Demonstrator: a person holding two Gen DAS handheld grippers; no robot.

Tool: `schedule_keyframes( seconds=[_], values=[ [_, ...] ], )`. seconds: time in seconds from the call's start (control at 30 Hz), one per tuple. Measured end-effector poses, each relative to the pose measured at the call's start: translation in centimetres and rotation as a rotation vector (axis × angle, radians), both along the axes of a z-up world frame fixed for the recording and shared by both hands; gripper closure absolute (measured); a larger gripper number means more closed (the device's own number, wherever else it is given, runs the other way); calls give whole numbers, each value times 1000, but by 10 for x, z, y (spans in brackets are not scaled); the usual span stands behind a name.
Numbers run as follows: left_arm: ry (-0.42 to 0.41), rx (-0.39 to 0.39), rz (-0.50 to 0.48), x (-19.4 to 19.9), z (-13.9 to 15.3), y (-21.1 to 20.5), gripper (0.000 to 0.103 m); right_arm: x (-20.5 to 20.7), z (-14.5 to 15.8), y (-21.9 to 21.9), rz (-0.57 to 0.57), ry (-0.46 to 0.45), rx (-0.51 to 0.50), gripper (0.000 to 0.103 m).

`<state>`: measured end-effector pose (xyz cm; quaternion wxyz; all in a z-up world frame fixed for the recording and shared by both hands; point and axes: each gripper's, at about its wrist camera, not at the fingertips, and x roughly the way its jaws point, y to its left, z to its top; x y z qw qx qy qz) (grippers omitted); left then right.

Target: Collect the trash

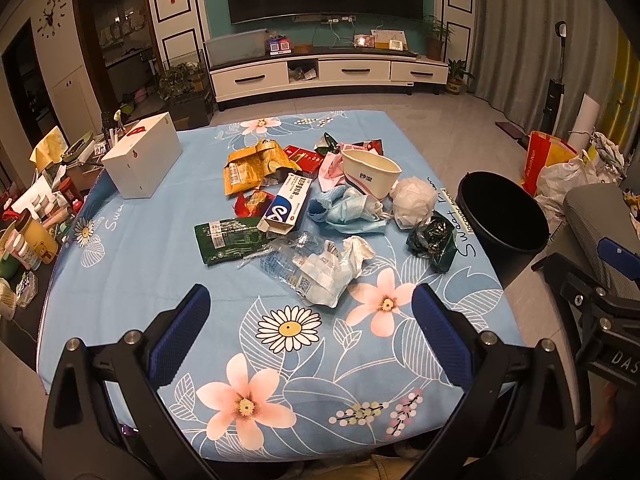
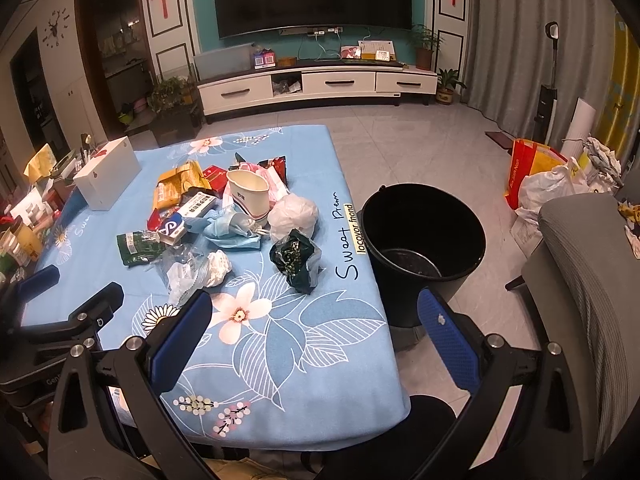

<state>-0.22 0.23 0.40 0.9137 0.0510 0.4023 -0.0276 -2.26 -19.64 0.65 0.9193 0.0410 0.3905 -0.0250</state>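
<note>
A pile of trash lies mid-table on the blue flowered cloth (image 1: 132, 280): a paper cup (image 1: 370, 174), a white crumpled bag (image 1: 414, 200), a dark green wrapper (image 1: 432, 242), a toothpaste box (image 1: 286, 206), blue masks (image 1: 346, 212), a clear plastic wrapper (image 1: 308, 268), a green packet (image 1: 226, 240) and a yellow snack bag (image 1: 252, 168). A black bucket (image 2: 420, 236) stands on the floor at the table's right edge. My left gripper (image 1: 310, 328) is open and empty over the near cloth. My right gripper (image 2: 316, 340) is open and empty above the table's near right corner.
A white box (image 1: 142, 160) sits at the table's far left. Bottles and jars (image 1: 28, 240) crowd a surface left of the table. A grey chair (image 2: 592, 300) stands at the right, with bags (image 2: 552, 180) on the floor behind it.
</note>
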Motion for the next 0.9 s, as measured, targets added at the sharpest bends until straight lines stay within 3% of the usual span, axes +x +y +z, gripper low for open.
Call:
schedule_keyframes(
  seconds=[0.9],
  values=[
    [1, -7, -10, -2, -1, -1, 3, -3, 0, -1, -9, -2, 6, 2]
  ],
)
